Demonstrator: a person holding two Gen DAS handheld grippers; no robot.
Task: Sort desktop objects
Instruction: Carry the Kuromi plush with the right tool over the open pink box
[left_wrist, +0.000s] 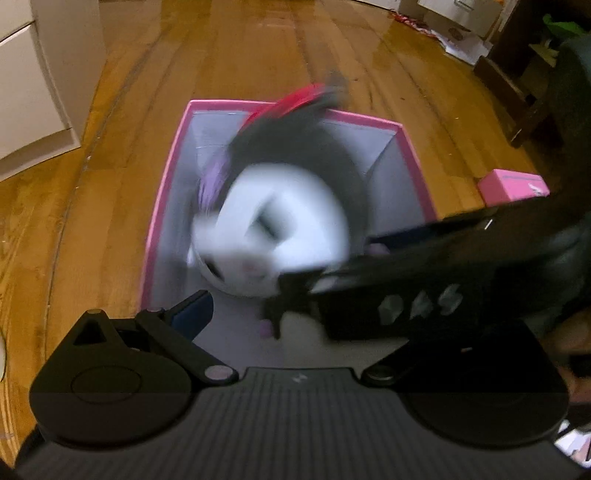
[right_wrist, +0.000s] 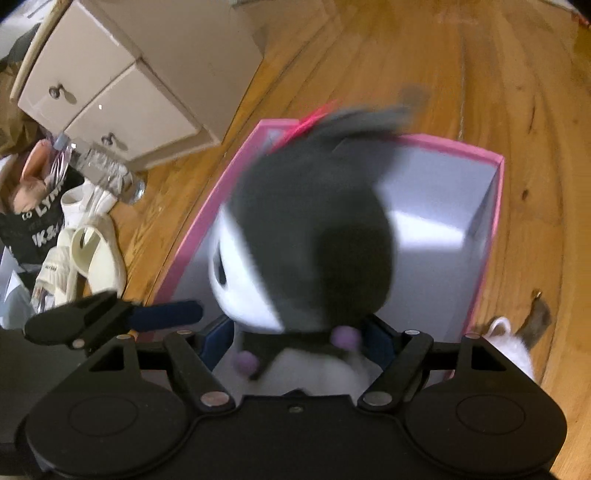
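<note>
Pink-rimmed box (right_wrist: 491, 206) sits open on the wood floor (right_wrist: 406, 55), and I have the plush toy (right_wrist: 306, 236) hanging over its grey inside, so a drop lands it in. My right gripper (right_wrist: 295, 339) brackets its neck, grip uncertain through blur. Left gripper (left_wrist: 258, 314) holds nothing, parted and alongside.

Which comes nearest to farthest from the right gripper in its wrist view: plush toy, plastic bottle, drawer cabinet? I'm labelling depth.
1. plush toy, between the right gripper fingers, over the pink box.
2. plastic bottle, on the floor, left.
3. drawer cabinet, upper left.
</note>
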